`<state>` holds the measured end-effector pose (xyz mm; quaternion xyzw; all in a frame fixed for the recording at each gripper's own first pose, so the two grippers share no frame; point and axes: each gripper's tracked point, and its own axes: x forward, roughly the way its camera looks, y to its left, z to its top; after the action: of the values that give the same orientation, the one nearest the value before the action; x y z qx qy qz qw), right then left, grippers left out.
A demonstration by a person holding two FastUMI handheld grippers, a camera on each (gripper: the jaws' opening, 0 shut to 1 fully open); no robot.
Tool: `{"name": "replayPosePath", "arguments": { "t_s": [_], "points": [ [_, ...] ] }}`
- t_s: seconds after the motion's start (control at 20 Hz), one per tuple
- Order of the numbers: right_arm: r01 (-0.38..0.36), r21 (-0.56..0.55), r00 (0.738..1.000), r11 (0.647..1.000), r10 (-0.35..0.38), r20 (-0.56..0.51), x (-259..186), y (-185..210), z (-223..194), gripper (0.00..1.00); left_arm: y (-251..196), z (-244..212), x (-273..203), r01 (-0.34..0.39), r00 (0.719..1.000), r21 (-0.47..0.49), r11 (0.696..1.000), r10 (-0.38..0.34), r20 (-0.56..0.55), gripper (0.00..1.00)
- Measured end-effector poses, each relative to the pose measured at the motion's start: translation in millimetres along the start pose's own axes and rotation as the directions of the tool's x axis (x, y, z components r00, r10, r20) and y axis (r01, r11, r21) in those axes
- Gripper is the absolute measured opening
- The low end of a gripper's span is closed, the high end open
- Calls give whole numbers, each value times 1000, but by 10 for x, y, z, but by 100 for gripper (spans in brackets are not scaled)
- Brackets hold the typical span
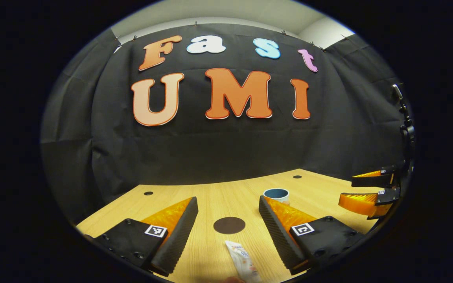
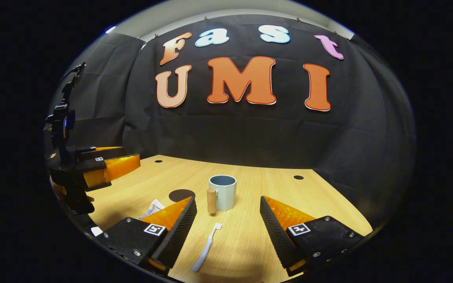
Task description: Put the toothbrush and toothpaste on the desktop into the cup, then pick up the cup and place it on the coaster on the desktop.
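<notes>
Now, left gripper view: left tool [image 1: 228, 224] released, empty, low over the worktop [image 1: 210, 198], lined up on the paste [image 1: 243, 257] ahead; coaster [image 1: 229, 225] beyond.
Hidden: cup [image 1: 276, 194] part-covered by a finger.
Right gripper view: right tool [image 2: 228, 222] released, straddling the brush [image 2: 206, 247]; cup [image 2: 223, 192] upright beyond.
Cut off: paste [image 2: 152, 207] behind a finger.

Brightness: dim booth; the wooden tabletop [image 2: 250, 236] is the brightest surface, warmly and evenly lit.
Light source: from above (the lamp itself is out of frame); a pale strip of wall glows over the black cloth.
Shadows: soft and short; a faint one beside the cup [image 2: 223, 192], a broad dim patch near the toothbrush [image 2: 206, 248].
Glare: none strong; mild sheen on the toothpaste [image 1: 243, 256].
Distortion: heavy fisheye, tabletop edges bowed, cloth folds curved near the rim.
Focus: centre sharp; edges softer and darker.
</notes>
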<state>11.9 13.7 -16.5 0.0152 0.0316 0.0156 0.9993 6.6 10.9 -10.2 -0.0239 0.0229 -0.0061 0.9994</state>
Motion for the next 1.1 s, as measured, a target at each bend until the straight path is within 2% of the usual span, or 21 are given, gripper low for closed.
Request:
{"name": "replayPosePath", "arguments": {
  "t_s": [0.35,0.65,0.85,0.95,1.1],
  "points": [
    [-28,16,998,999,29,-59,110,81,-149,97,80,-87,28,-7,1000,0,1000,7,-16,99],
    [-46,34,990,998,50,-130,160,168,-287,93,150,-360,42,-9,991,-33,999,5,-132,99],
    [-53,18,972,998,55,-228,148,229,-441,86,76,-651,57,14,968,-51,999,-27,-250,99],
    [-56,32,959,998,63,-277,152,270,-650,82,4,-804,69,37,953,-55,998,-51,-299,99],
    [-77,59,934,995,93,-346,158,371,-831,75,-54,-1030,69,55,918,-60,997,-74,-389,99]
  ]
}}
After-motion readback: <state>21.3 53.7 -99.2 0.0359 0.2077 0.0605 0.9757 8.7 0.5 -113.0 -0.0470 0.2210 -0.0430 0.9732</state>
